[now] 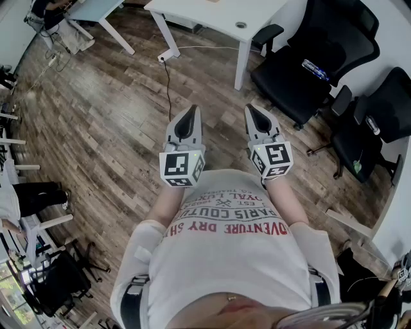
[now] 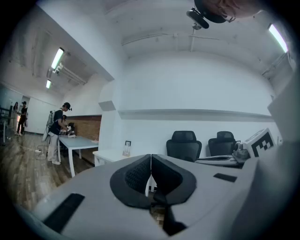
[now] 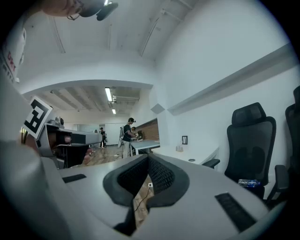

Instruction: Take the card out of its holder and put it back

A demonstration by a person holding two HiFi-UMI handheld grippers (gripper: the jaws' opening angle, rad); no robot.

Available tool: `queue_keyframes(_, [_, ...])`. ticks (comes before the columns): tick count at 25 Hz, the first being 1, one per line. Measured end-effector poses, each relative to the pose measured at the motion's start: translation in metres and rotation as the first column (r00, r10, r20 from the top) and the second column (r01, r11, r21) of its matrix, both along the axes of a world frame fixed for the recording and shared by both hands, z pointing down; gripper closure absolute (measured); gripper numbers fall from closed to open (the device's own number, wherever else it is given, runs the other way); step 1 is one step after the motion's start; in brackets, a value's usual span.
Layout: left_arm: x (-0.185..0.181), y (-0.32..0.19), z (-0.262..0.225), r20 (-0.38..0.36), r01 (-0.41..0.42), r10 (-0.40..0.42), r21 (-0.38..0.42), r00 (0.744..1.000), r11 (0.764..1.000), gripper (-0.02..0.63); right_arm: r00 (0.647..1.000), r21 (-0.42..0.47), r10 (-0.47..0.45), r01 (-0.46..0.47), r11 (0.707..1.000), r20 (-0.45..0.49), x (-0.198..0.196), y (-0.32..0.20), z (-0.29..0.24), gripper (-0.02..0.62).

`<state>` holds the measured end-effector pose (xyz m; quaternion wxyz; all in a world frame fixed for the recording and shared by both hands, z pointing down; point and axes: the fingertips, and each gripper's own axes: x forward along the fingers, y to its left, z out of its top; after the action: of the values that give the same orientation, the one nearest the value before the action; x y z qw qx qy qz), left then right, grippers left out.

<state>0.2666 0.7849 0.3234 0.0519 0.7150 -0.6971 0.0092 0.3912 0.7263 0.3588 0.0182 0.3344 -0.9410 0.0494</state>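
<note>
I have both claws held level in front of the chest, side by side and apart, over the wooden floor. The left gripper is closed. In its own view the two dark pads meet along a straight seam with nothing between them. The right gripper is closed too. In its own view the pads touch at the tips and leave a thin slit lower down. Through that slit I see only floor and a bit of cable, so this claw is empty as well.

The card holder is well ahead of both claws, on the far part of the white table, close to the wall. From the right gripper view it shows as a small dark-edged frame standing on the tabletop. It stands upright, and as far as I can make out it is taller than it is wide, so its long side runs up and down and its flat face is turned roughly towards me. It is too small for me to tell the card from the holder, or which way any print runs.

A cable trails over the floor from the table's foot towards me. Two black office chairs stand to the right of the table, and a water bottle lies on the seat of the nearer one. People stand at another table far off to the left.
</note>
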Motion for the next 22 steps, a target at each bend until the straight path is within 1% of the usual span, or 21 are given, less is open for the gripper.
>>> queue_keyframes(9, [-0.003, -0.009, 0.008, -0.001, 0.008, -0.008, -0.012, 1.0, 1.0, 0.58, 1.0, -0.008, -0.01, 0.01, 1.0, -0.011, -0.005, -0.008, 0.01, 0.571])
queue_keyframes(15, [-0.009, -0.008, 0.009, 0.009, 0.015, -0.015, -0.022, 1.0, 1.0, 0.58, 1.0, -0.052, -0.02, 0.021, 0.998, 0.025, -0.01, -0.017, 0.017, 0.571])
queue_keyframes(18, [-0.026, -0.012, 0.011, 0.023, 0.027, -0.026, -0.03, 0.999, 0.999, 0.58, 1.0, -0.079, -0.017, 0.019, 0.997, 0.023, -0.022, -0.028, 0.026, 0.571])
queue_keyframes(22, [-0.066, -0.031, 0.009, 0.006, 0.069, -0.069, -0.02, 0.998, 0.997, 0.58, 1.0, -0.104, -0.023, 0.024, 0.994, 0.013, -0.043, -0.044, 0.032, 0.571])
